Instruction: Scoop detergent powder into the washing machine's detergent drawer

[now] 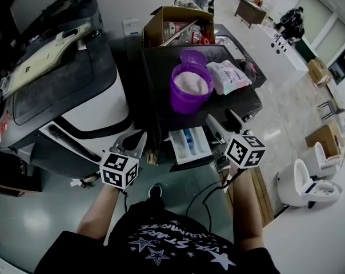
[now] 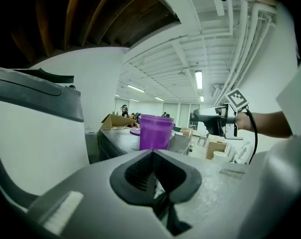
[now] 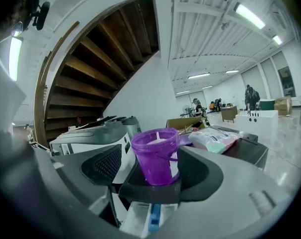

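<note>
Atop the dark washer (image 1: 161, 99) sits a purple powder tub (image 1: 189, 88). My left claw (image 1: 132, 142) is pinched together and my right claw (image 1: 220, 120) is spread wide. The open drawer (image 1: 189, 145) is hard to make out.

Head view looks steeply down, both gripper views low and level — all share the purple tub (image 1: 189, 90).

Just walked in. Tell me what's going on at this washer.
A person stands at a dark-topped washing machine, a two-jaw gripper in each hand. On top sits an open purple plastic bucket of white detergent powder; below it the white detergent drawer is pulled out. The right gripper hangs open in front of the bucket, the left gripper is shut and empty. No scooping is under way yet.
</note>
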The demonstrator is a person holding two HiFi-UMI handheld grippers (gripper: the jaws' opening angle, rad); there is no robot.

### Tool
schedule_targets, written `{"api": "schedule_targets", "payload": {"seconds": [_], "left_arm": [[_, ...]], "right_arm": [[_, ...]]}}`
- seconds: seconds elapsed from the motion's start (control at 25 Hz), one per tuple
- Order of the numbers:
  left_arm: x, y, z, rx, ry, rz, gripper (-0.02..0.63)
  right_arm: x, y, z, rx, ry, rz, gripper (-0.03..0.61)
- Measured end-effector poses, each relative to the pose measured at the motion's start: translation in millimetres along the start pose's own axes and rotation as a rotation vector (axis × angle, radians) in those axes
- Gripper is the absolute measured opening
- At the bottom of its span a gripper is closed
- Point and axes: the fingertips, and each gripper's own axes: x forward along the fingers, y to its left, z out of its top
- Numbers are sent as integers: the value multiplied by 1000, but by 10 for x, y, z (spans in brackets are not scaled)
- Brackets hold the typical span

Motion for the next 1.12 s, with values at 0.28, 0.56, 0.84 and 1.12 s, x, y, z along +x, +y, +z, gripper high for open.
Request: {"api": "schedule_targets", "payload": {"seconds": [0.28,0.56,0.84,1.12], "left_arm": [[427,329,216,1,-10,-34,0],[642,511,344,23,-5,-71,0],[700,634,336,2,-4,-64,0],[717,640,294,-14,7,-36,0]], "right_arm": [[560,-66,533,-102,18,34,338],[1100,31,655,-271,219,136,319],[1459,-23,542,-340,437,244,285],[1675,-116,323,-443,647,296,243]]}}
